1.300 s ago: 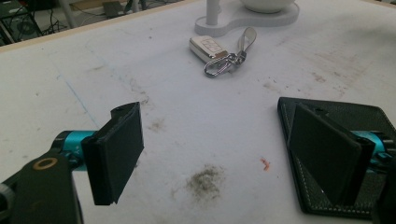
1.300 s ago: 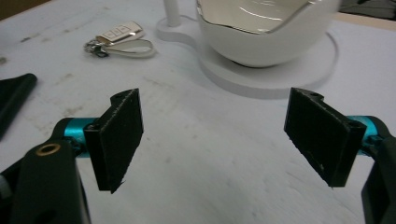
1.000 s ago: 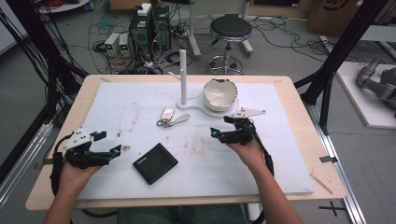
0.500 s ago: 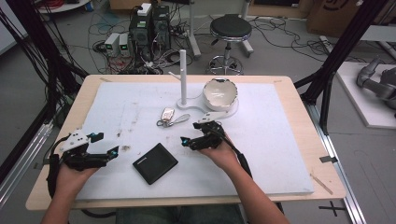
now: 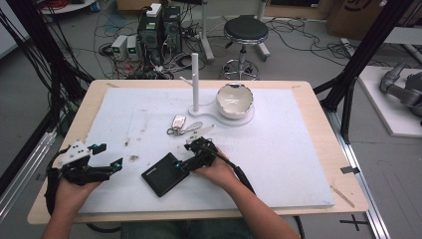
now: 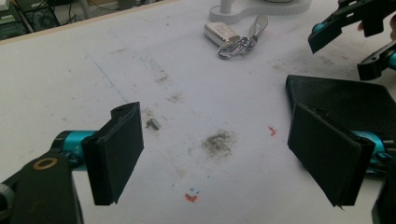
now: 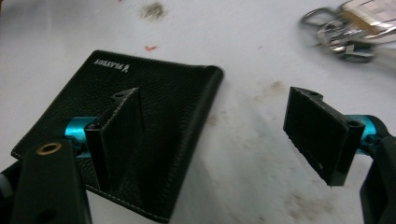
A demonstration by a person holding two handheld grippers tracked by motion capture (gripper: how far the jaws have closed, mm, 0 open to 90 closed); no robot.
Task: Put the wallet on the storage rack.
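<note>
Right gripper view: my right gripper [image 7: 212, 140], jaws spread, straddled the black leather wallet's [image 7: 154, 107] edge; closing seemed next.

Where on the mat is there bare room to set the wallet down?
Free: the mat right of the right gripper, below the bowl; also its far-left corner. Crowded: the middle, around wallet, keys and stand.

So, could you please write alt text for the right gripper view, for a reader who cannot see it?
The right gripper hangs open over the right edge of a black leather wallet lying flat on a white, stained table cover. A blurred metal key ring lies at the top right.
</note>
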